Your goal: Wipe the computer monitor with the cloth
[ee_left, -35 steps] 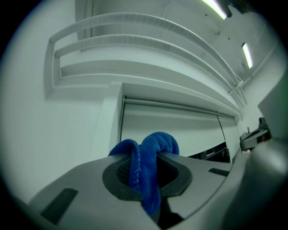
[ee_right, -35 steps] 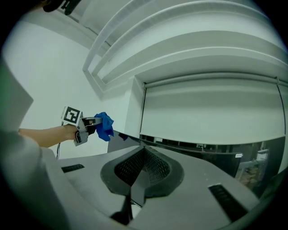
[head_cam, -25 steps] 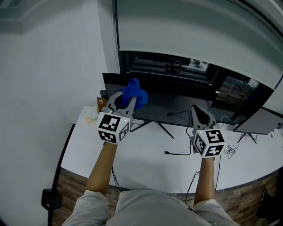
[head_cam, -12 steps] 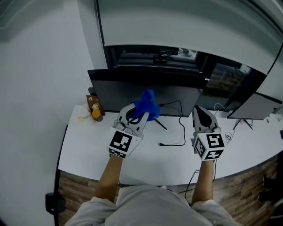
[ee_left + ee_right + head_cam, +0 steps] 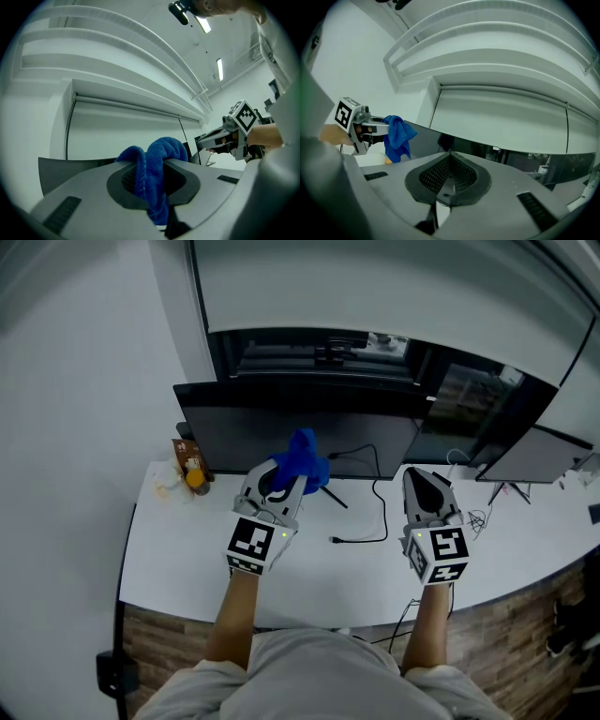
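— pinching a fluffy blue terry cloth [image 5: 302, 461] in the left gripper [image 5: 281, 482], bunched up near the flat dark monitor [image 5: 281, 432].
— and the right gripper [image 5: 419, 482]?
— pressed together on nothing, with meshed black pads [image 5: 433, 176], above the smooth white desk [image 5: 178, 549] with a looping black cable [image 5: 384, 521].

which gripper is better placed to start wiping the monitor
Left. The left gripper is shut on the blue cloth, held up near the monitor. The right gripper is shut with nothing in it, off to the side.
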The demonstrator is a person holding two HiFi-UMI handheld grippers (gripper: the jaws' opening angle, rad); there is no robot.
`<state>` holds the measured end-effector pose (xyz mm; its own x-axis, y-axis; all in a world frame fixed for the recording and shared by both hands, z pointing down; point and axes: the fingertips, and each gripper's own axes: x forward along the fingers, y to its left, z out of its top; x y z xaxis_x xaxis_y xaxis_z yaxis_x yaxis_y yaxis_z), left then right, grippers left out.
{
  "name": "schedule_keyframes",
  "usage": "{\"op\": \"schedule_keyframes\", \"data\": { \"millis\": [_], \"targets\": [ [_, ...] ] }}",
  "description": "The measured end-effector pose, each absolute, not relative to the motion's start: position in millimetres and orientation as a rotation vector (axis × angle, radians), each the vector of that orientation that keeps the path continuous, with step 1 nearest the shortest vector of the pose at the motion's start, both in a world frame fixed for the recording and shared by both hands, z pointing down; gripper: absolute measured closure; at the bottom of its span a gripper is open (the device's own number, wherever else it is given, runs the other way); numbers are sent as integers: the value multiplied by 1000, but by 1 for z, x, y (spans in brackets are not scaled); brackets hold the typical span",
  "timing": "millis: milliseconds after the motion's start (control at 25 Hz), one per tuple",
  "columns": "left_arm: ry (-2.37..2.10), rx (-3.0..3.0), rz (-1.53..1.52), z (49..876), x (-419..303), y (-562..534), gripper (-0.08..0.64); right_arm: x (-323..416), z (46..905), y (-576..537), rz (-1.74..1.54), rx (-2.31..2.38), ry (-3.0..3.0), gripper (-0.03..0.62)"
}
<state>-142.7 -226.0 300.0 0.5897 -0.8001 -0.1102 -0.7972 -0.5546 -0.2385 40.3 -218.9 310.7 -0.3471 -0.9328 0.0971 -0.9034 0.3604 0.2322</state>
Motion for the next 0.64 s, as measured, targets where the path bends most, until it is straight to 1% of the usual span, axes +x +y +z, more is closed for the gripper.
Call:
{"op": "schedule_keyframes", "data": {
  "millis": [640],
  "targets": [
    [1308, -2607, -84, 319, -143, -235, 503, 37, 326, -226, -198, 1636, -2363, 580]
  ]
}}
